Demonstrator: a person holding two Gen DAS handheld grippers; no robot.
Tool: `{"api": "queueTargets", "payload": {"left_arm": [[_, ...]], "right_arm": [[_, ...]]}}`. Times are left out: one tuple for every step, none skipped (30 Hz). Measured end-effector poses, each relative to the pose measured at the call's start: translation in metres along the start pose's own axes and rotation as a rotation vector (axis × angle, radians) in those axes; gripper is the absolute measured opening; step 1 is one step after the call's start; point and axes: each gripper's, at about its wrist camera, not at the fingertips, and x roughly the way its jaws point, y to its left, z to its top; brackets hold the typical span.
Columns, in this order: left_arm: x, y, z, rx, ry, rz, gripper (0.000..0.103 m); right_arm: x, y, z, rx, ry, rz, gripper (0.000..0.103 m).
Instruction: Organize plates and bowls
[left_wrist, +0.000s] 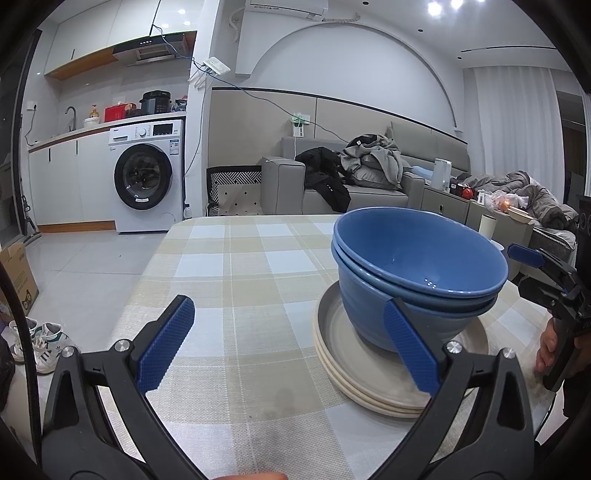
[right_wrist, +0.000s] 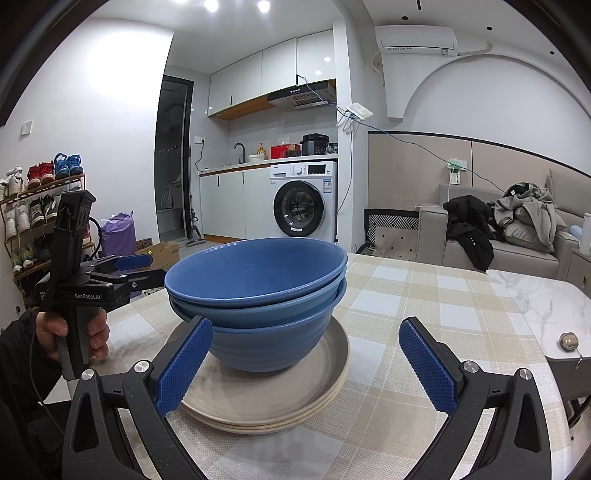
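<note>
Stacking appears complete; both claws released and empty.

Blue bowls (right_wrist: 256, 295) sit nested, apparently three, on a stack of beige plates (right_wrist: 314, 387), directly ahead of the right claw (right_wrist: 306, 365) and just right of the left claw (left_wrist: 290, 343). Checked surface (left_wrist: 236, 258) beyond shows no other dishes; little seems left.

A washing machine (right_wrist: 305, 199) stands under the counter, clothes (right_wrist: 524, 214) heaped on the sofa (right_wrist: 517, 254).
</note>
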Motion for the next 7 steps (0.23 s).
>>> {"api": "queueTargets", "payload": {"left_arm": [[0.0,0.0001,0.0,0.0,0.0,0.001,0.102],[0.0007,-0.0005,-0.0002,0.0,-0.001,0.002,0.102],[0.0003,0.0002,-0.0001,0.0,0.001,0.001,0.102],[0.0003,0.0005,-0.0003,-0.001,0.003,0.002,0.102],[-0.0001,0.0009,0.0,-0.003,0.004,0.005,0.102],[-0.0003,0.0016,0.0001,-0.005,0.004,0.006,0.102],[0.0,0.0019,0.0002,-0.007,0.004,0.008,0.102]], "right_arm": [[0.0001,0.0001,0.0,0.0,0.0,0.0,0.103],[0.0,0.0,0.0001,0.0,0.0,0.0,0.103],[0.0,0.0,0.0001,0.0,0.0,0.0,0.103],[0.0001,0.0001,0.0001,0.0,0.0,0.0,0.103],[0.0,0.0,0.0001,0.0,0.0,0.0,0.103],[-0.0001,0.0,0.0001,0.0,0.0,0.0,0.103],[0.0,0.0002,0.0002,0.0,0.0,0.0,0.103]]}}
